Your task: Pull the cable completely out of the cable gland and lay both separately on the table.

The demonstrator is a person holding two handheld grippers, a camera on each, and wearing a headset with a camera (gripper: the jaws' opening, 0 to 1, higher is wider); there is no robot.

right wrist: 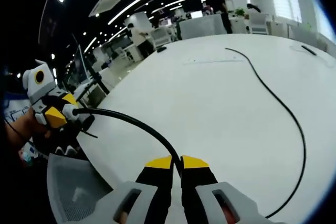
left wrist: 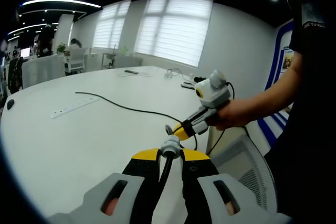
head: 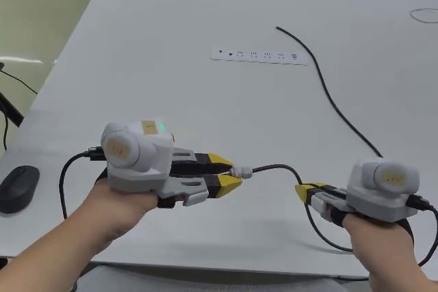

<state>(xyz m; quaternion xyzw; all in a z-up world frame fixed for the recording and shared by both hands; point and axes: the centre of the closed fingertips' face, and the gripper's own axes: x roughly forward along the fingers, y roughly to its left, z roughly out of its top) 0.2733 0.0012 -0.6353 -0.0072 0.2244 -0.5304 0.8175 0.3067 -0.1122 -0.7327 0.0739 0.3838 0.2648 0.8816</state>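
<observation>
Above the near edge of the white table (head: pixel 205 100), the left gripper (head: pixel 231 172) holds its yellow-tipped jaws closed on the grey cable gland (head: pixel 241 172). A black cable (head: pixel 274 167) comes out of the gland and arcs through the air to the right gripper (head: pixel 304 191), whose jaws are pinched tight on it. Farther back lies a power strip (head: pixel 259 56), and a mouse (head: pixel 17 188) sits at the table's left edge.

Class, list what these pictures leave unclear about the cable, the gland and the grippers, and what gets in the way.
How much cable sits inside the cable gland: head view, the left gripper's jaws cover the gland's body.
Where the cable runs beneath the right gripper: head view, that gripper and hand hide it.
The power strip's markings: head view, too small.
</observation>
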